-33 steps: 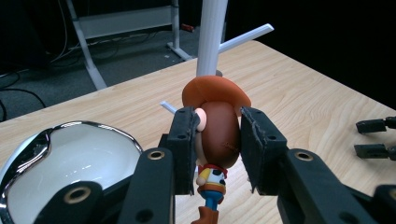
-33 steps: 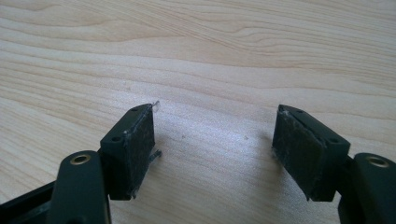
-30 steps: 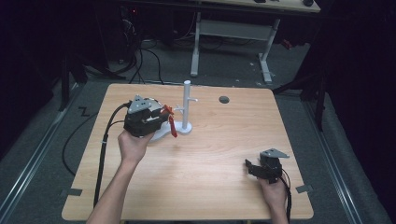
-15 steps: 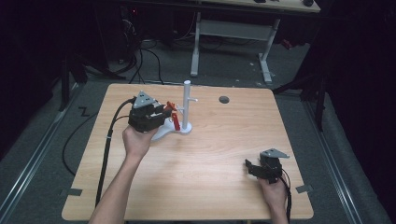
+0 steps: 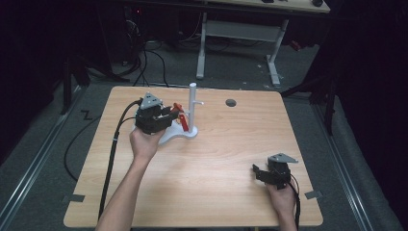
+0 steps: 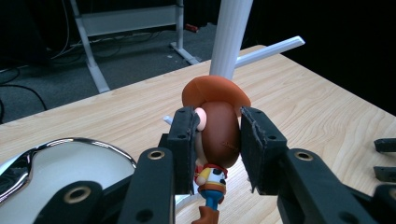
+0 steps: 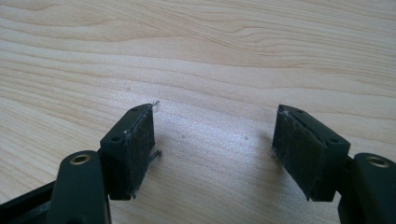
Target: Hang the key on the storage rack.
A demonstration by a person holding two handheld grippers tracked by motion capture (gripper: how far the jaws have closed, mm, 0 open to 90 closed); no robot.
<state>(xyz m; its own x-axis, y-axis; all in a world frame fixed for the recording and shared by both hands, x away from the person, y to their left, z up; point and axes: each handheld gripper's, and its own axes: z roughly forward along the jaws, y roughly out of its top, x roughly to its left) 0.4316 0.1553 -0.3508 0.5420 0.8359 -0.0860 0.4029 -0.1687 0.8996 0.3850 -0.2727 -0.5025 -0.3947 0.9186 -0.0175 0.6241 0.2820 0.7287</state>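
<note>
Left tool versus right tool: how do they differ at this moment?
The left tool is shut on the cowboy figure; the right tool stands open and holds nothing. The left is beside the white stand; the right sits over bare table near the front edge. Both have black padded jaws.

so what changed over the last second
The left gripper, shut on the cowboy figure, edged slightly up the high view, keeping the figure beside the white stand. The right gripper stayed open, resting at the table's near right corner.
</note>
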